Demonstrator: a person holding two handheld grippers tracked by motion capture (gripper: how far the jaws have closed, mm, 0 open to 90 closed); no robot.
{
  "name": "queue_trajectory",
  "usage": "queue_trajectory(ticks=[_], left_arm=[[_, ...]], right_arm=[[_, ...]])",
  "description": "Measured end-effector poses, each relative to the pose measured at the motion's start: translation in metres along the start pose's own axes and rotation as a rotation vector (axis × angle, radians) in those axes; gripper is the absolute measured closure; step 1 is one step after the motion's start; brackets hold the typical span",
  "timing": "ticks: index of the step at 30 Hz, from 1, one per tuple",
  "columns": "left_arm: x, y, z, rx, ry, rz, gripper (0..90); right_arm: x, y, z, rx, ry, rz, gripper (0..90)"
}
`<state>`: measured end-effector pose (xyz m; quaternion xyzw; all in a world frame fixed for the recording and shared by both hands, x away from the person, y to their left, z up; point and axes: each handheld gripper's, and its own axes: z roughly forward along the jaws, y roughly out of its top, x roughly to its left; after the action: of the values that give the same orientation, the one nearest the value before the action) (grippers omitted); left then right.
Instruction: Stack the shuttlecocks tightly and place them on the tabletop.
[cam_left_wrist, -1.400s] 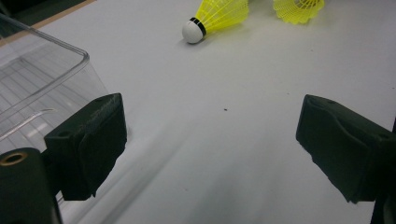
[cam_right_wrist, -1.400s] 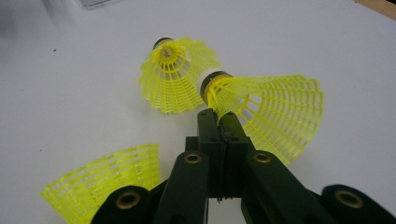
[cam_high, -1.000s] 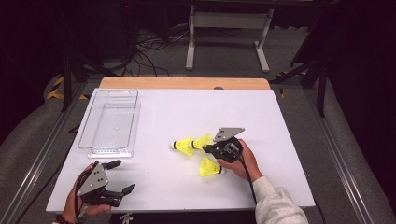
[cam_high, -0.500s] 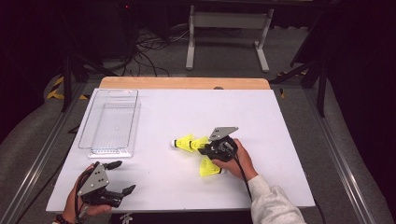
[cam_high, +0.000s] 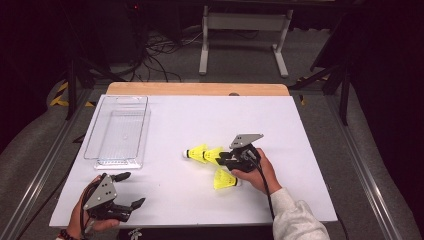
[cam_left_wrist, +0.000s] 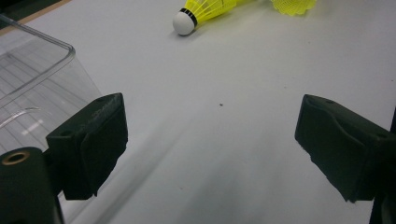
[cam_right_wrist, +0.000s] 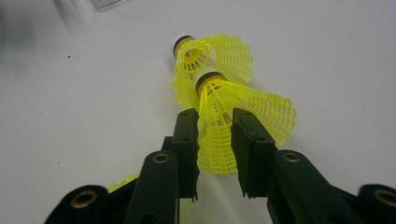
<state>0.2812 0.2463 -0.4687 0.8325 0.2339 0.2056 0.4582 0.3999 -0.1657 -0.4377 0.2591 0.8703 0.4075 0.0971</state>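
Three yellow mesh shuttlecocks lie right of the table's middle. The first shuttlecock (cam_high: 196, 152) (cam_right_wrist: 224, 51) points its cork left, and the second shuttlecock (cam_high: 214, 155) (cam_right_wrist: 252, 105) lies just behind it, cork at the first one's skirt. A third shuttlecock (cam_high: 225, 180) lies nearer the person. My right gripper (cam_high: 223, 161) (cam_right_wrist: 215, 116) has just been opening; its jaws stand a little apart with the second one's skirt between them. My left gripper (cam_high: 132, 188) (cam_left_wrist: 210, 140) rests at the front left, wide open and empty.
A clear plastic box (cam_high: 120, 97) (cam_left_wrist: 37, 70) stands empty at the left of the white table (cam_high: 200, 120), just beyond my left gripper. A wooden strip edges the table's far side. Dark floor with cables and a metal stand lies behind.
The right hand has shifted slightly left toward the two lined-up shuttlecocks. The left hand and the shuttlecocks have stayed where they were.
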Motion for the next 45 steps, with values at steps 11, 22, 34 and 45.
queue_trajectory(ticks=[11, 22, 34, 45], left_arm=[[0.0, 0.0, 0.001, 0.007, -0.001, -0.002, 10.9], [0.0, 0.0, 0.002, 0.008, -0.006, -0.001, 11.0], [0.0, 0.0, 0.002, 0.012, -0.014, -0.003, 11.0], [0.0, -0.001, 0.003, 0.02, -0.023, 0.005, 10.9]], right_arm=[[0.001, 0.002, 0.008, 0.024, 0.007, -0.001, 90.0], [0.004, 0.005, 0.01, 0.0, 0.037, -0.005, 90.0], [0.009, 0.011, 0.021, -0.013, 0.072, -0.019, 90.0], [0.009, 0.01, 0.032, 0.02, 0.081, -0.001, 86.4]])
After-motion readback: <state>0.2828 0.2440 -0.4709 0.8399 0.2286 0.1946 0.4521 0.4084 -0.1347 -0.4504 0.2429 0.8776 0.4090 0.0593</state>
